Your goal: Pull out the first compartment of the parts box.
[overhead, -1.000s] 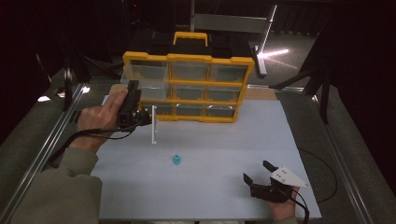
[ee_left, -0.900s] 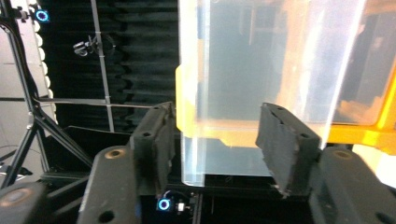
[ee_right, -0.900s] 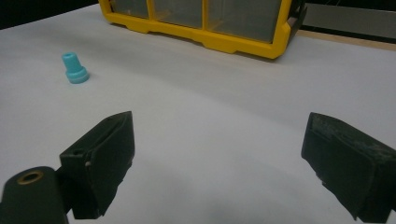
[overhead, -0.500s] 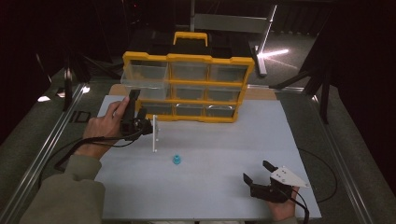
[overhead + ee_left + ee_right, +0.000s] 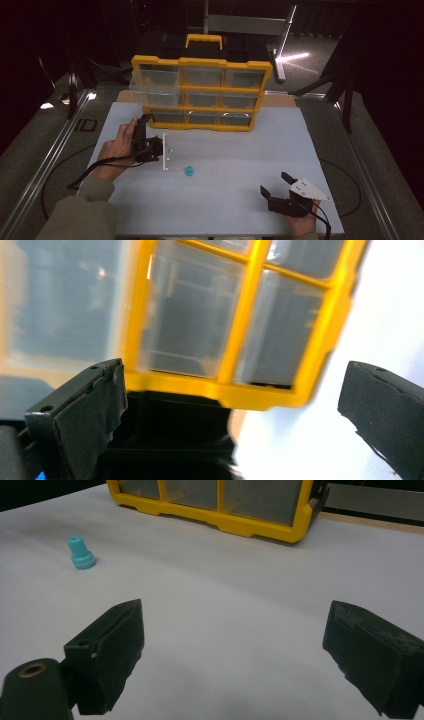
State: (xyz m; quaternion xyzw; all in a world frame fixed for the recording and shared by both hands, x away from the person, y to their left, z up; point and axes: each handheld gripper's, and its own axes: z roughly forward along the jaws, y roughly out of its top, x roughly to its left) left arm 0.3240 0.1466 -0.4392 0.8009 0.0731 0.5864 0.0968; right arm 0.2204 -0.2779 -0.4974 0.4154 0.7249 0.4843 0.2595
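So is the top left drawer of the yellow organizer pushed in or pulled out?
Pulled out: the top-left drawer juts forward past the yellow organizer frame, while the other drawers sit flush.

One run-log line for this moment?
left gripper: open, near organizer | right gripper: open, idle | blue piece: on table

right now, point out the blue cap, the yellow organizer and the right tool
blue cap (image 5: 189, 171): high view, on its top.
yellow organizer (image 5: 202, 62): high view, on the top bar of its frame.
right tool (image 5: 279, 185): high view, midway between its open tips.
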